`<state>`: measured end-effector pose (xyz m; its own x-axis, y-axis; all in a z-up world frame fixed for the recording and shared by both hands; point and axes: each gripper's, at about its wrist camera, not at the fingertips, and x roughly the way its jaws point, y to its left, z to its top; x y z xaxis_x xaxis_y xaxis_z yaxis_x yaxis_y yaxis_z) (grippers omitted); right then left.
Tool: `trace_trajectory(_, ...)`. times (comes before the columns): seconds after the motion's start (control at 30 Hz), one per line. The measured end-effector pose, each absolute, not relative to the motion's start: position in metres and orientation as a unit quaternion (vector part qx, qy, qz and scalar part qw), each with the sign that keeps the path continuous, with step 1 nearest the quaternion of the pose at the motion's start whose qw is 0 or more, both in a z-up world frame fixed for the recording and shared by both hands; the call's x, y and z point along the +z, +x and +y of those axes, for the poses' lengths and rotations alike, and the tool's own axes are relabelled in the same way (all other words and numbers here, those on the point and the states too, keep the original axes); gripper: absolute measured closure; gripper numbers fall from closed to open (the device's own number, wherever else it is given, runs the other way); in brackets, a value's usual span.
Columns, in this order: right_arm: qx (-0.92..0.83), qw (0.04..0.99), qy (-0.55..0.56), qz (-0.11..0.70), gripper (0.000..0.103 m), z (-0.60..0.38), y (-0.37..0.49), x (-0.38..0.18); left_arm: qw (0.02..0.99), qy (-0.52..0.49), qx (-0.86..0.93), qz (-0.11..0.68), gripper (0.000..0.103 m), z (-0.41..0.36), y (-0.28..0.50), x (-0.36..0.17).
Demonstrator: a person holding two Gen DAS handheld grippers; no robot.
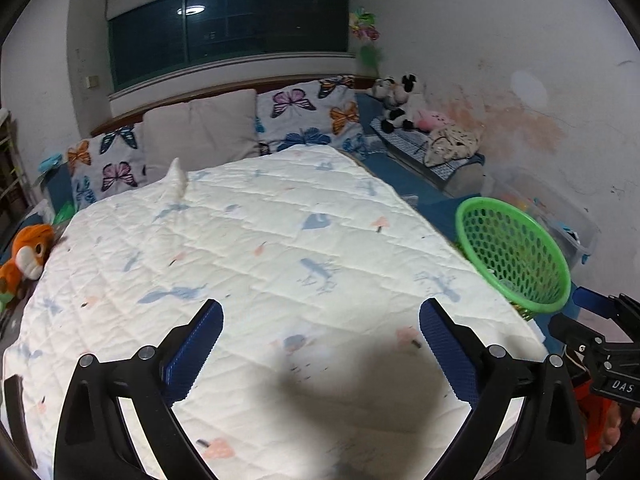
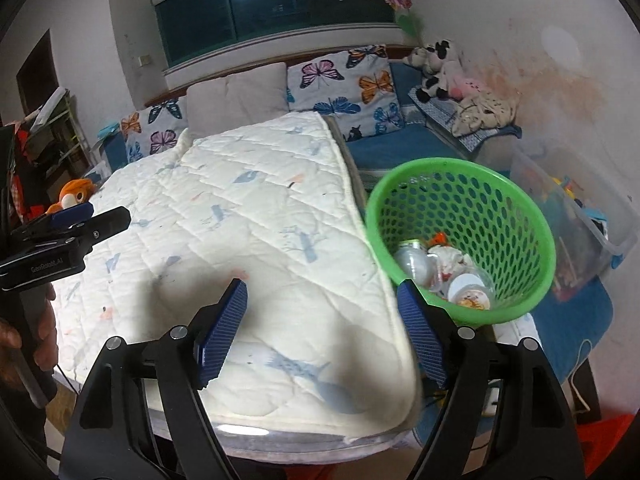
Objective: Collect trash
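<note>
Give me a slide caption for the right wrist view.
Open right gripper over the quilted white blanket, beside a green basket holding collected trash.

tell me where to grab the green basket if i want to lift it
Grip the green basket by its rim, coming from above on the near side. The rim is a thin open lip that the jaws could straddle, while the perforated wall is round and wide.

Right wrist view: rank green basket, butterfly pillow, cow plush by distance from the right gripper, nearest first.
From the right gripper:
1. Green basket, just right of the gripper, beside the quilt edge.
2. Butterfly pillow, at the head of the bed.
3. Cow plush, far right corner against the wall.
</note>
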<state>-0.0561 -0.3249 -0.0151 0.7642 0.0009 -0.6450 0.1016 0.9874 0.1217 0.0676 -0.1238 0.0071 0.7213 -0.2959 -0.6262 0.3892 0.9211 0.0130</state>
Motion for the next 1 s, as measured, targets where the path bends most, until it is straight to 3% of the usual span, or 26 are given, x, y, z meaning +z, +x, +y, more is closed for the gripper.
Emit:
trace_trajectory(0.43, -0.006, 0.938, 0.059, 0.342, 0.016, -0.297, -0.054, -0.019, 0.934, 0.060, -0.137, 0.326, 0.007, -0.085, 0.055, -0.003)
trace_trajectory(1.0, 0.018, 0.939, 0.049, 0.339, 0.012, -0.282, -0.051, -0.018, 0.939, 0.060, -0.097, 0.325, 0.007, -0.068, 0.045, -0.010)
